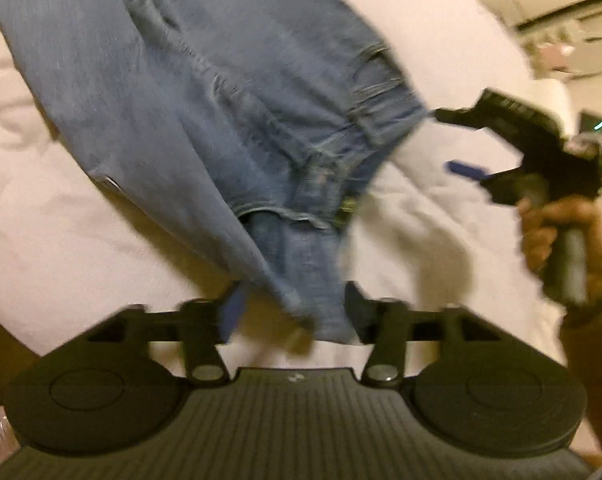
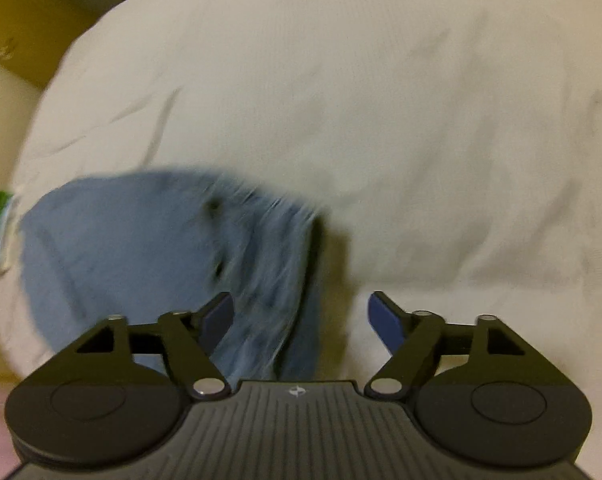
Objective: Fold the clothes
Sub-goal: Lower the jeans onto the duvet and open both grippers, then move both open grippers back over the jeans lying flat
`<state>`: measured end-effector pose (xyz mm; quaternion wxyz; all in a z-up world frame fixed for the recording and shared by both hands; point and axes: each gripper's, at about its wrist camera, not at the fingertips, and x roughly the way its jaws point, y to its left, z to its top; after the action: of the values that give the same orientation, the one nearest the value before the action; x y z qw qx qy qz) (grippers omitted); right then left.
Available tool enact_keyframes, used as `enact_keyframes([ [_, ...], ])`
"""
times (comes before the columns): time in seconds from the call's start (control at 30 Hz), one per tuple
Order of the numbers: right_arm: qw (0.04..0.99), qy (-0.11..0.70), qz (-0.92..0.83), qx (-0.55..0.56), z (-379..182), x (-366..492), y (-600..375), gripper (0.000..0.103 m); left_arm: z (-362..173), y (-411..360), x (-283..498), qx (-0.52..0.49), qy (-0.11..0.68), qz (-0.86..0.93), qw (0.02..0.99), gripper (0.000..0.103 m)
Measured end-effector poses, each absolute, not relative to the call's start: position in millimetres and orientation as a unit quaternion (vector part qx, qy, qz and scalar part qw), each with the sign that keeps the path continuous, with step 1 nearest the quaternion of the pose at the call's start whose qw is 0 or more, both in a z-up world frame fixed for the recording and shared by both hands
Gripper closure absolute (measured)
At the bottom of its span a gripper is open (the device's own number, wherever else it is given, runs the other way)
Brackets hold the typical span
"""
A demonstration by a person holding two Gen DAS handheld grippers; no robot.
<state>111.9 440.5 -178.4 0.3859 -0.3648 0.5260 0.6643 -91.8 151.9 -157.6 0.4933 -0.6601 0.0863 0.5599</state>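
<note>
Two grippers stand wide, holding nothing. Blue jeans [image 1: 205, 120] lie doubled on the white bedspread [image 1: 441, 208], waistband toward the right gripper [image 1: 457, 142], cloth between the left gripper [image 1: 293, 308] fingers. Judged mid-fold; stage uncertain. Blur throughout.

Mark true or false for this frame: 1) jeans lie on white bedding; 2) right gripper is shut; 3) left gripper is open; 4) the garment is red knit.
1) The blue denim jeans lie on white quilted bedding. True.
2) The right gripper is shut. False: its fingers stand wide apart.
3) The left gripper is open, denim between its fingers. True.
4) The garment is red knit. False: it is blue denim.
</note>
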Motion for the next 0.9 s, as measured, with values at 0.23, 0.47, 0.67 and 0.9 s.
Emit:
enact_keyframes([
  [0.23, 0.336, 0.563, 0.657, -0.372, -173.3, 103.8, 337.1, 0.018, -147.1, 149.7, -165.0, -0.653, 0.079, 0.585, 0.475, 0.049],
  [0.47, 0.393, 0.562, 0.659, -0.308, -158.3, 45.4, 261.2, 0.018, -108.9, 103.8, -275.1, -0.597, 0.146, 0.644, 0.456, 0.050],
  [0.67, 0.432, 0.556, 0.660, -0.262, -143.8, -13.6, 188.4, 0.018, -89.1, 54.5, -357.4, -0.555, 0.204, 0.658, 0.466, 0.050],
  [0.9, 0.450, 0.539, 0.659, -0.270, -133.3, -45.0, 131.4, 0.019, -90.4, 16.1, -417.4, -0.557, 0.214, 0.647, 0.475, 0.050],
])
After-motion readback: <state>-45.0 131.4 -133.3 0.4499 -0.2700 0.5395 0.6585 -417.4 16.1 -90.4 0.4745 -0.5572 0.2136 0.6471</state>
